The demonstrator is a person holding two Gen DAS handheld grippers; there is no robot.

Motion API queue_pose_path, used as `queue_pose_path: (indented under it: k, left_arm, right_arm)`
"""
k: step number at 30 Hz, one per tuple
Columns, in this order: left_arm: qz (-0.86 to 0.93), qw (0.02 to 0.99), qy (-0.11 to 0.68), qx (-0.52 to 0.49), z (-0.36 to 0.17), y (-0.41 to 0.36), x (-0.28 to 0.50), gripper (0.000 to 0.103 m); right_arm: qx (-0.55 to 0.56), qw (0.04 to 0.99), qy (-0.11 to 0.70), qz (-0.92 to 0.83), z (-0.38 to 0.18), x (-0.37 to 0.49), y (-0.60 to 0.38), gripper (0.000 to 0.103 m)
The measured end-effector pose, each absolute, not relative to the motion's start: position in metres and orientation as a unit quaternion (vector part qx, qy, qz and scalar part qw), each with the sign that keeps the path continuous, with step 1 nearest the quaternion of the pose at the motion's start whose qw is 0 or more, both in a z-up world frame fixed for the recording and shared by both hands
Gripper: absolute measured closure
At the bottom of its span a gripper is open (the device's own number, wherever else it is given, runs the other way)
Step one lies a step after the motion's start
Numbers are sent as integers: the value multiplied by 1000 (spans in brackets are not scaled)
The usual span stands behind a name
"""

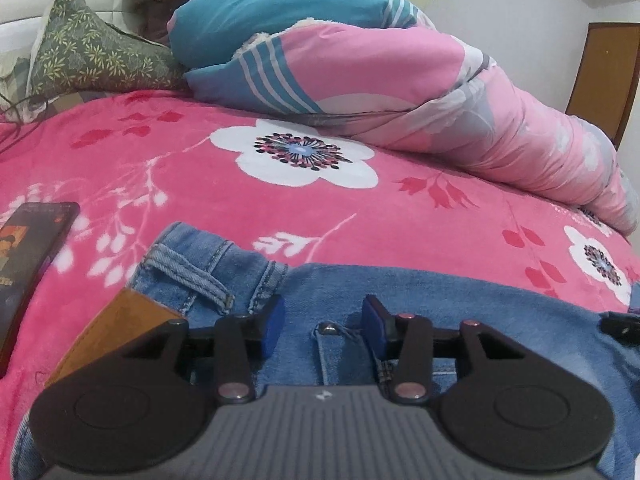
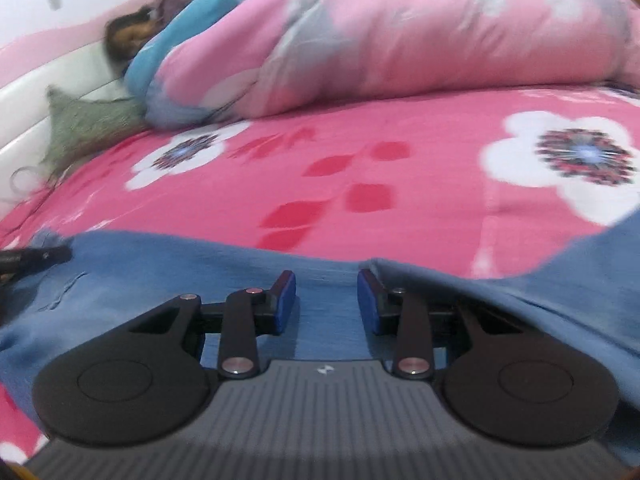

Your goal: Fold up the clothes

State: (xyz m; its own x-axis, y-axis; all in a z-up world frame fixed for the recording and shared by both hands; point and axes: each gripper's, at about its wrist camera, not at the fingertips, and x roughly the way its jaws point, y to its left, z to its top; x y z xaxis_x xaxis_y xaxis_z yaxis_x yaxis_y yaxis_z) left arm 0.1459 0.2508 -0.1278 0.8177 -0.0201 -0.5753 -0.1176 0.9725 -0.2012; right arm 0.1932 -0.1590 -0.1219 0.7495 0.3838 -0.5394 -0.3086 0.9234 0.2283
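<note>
Blue denim jeans [image 1: 400, 292] lie under the tongs; beyond them a hot-pink blanket [image 1: 200, 168] with white flowers, then a pink, teal-striped quilt [image 1: 360, 64] and a grey, yellow-leafed pillow [image 1: 92, 52].

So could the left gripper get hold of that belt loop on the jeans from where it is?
Probably yes. The left gripper hangs just over the jeans with jaws apart, and the belt loop lies uncovered slightly to its left, nothing between them.

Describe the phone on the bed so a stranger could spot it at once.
Start from the pink flowered blanket covering the bed. On it, left of the jeans in the left wrist view, lies the phone. It is the only dark, flat, hard-edged slab among soft fabrics.
</note>
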Motion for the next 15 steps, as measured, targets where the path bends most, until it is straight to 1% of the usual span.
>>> queue_pose_path:
  k: [3,4,5,6,9,14,15]
  left_arm:
    - [28,947,299,-110,-128,249,145,58]
    - [29,948,299,-108,-128,249,145,58]
    - [30,948,298,-106,-129,248,145,58]
    - [31,949,297,-104,-129,247,145,58]
    - [33,949,296,-101,-129,247,145,58]
    - [36,950,294,-97,-130,245,145,58]
    - [37,950,294,-96,-130,245,145,58]
  right_arm:
    - [61,940,291,168,-116,179,-173,66]
    - [60,942,286,168,-113,172,-179,61]
    - [60,943,280,168,-109,165,-185,59]
    - [60,944,275,172,-106,158,-190,59]
    - [51,950,258,171,-93,134,-212,53]
    - [72,966,215,125,-71,85,-282,41]
    - [78,969,208,107,-68,78,-298,41]
